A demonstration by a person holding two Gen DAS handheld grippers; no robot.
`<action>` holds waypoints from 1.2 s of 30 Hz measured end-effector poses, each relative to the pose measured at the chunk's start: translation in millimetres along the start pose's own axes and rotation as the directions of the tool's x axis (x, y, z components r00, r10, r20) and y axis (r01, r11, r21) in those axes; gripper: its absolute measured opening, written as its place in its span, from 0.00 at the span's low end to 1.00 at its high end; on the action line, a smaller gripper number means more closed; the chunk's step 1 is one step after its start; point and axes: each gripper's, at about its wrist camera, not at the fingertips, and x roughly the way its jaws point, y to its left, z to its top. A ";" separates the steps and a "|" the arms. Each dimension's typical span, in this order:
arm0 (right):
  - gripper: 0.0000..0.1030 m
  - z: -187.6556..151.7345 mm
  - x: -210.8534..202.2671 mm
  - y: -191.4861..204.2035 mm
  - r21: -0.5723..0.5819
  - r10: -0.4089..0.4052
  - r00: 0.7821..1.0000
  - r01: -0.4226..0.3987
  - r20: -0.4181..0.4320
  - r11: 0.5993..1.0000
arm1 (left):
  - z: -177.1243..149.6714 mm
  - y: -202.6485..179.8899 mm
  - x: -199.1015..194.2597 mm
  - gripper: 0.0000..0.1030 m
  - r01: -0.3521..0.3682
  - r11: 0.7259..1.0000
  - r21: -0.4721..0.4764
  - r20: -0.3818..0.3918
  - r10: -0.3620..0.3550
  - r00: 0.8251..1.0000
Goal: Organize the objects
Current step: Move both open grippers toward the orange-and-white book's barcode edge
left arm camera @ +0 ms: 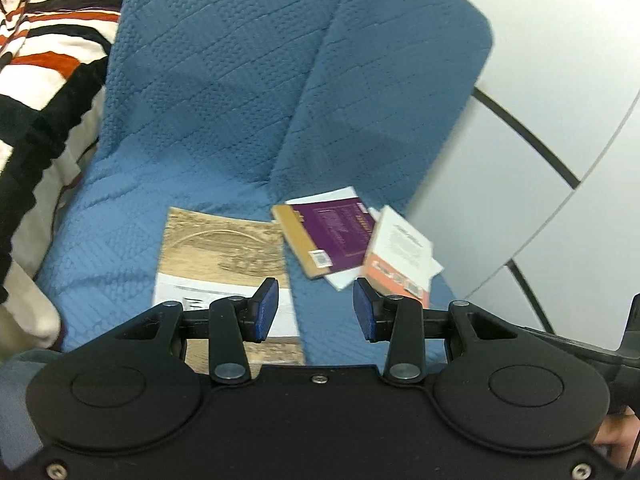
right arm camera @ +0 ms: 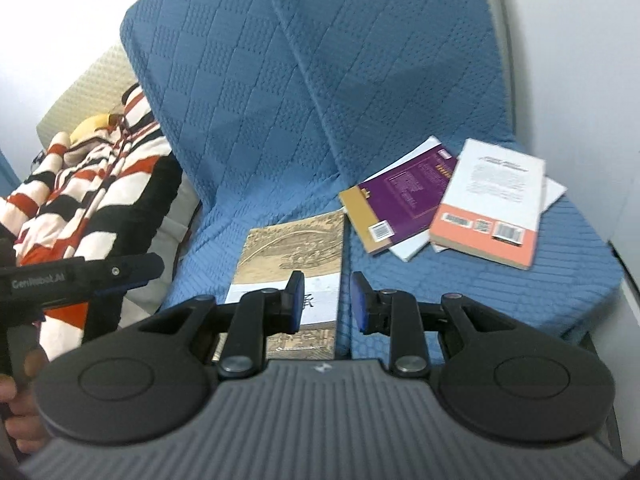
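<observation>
Hovering over a sofa draped in a blue quilted cover (right arm camera: 280, 92), both grippers stood with their blue-padded jaws spread and nothing between them. Just ahead of the left gripper (left arm camera: 315, 310), partly hidden behind its left finger, lay a tan book with an old landscape print and a white band (left arm camera: 224, 256), flat on the seat. Ahead and to its right sat a loose pile: a purple book with a mustard spine (left arm camera: 328, 236) resting on a white booklet, and beside it a white-and-orange book (left arm camera: 400, 256) overlapping the heap. From the right gripper (right arm camera: 326, 304) the tan book (right arm camera: 296, 248) lay straight ahead under its left finger, with the purple book (right arm camera: 400, 196) and the orange-edged book (right arm camera: 492, 204) farther ahead to the right. A striped blanket (right arm camera: 92, 184) was bunched off to the left of both.
</observation>
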 end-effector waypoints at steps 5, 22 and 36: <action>0.29 -6.9 -32.6 -12.0 0.022 -0.042 0.998 0.040 0.056 0.999 | -10.8 -19.6 -9.3 0.37 0.027 1.000 0.010 0.020 -0.027 0.999; 0.29 -20.6 -68.3 -56.6 0.090 -0.156 0.983 0.147 0.102 0.985 | -22.5 -89.5 29.1 0.37 0.104 0.988 0.111 -0.046 -0.099 0.994; 0.66 -14.7 -33.2 -124.9 0.206 -0.223 0.973 0.206 0.060 0.956 | -10.8 -105.3 148.7 0.49 0.088 0.991 0.101 -0.148 -0.073 0.986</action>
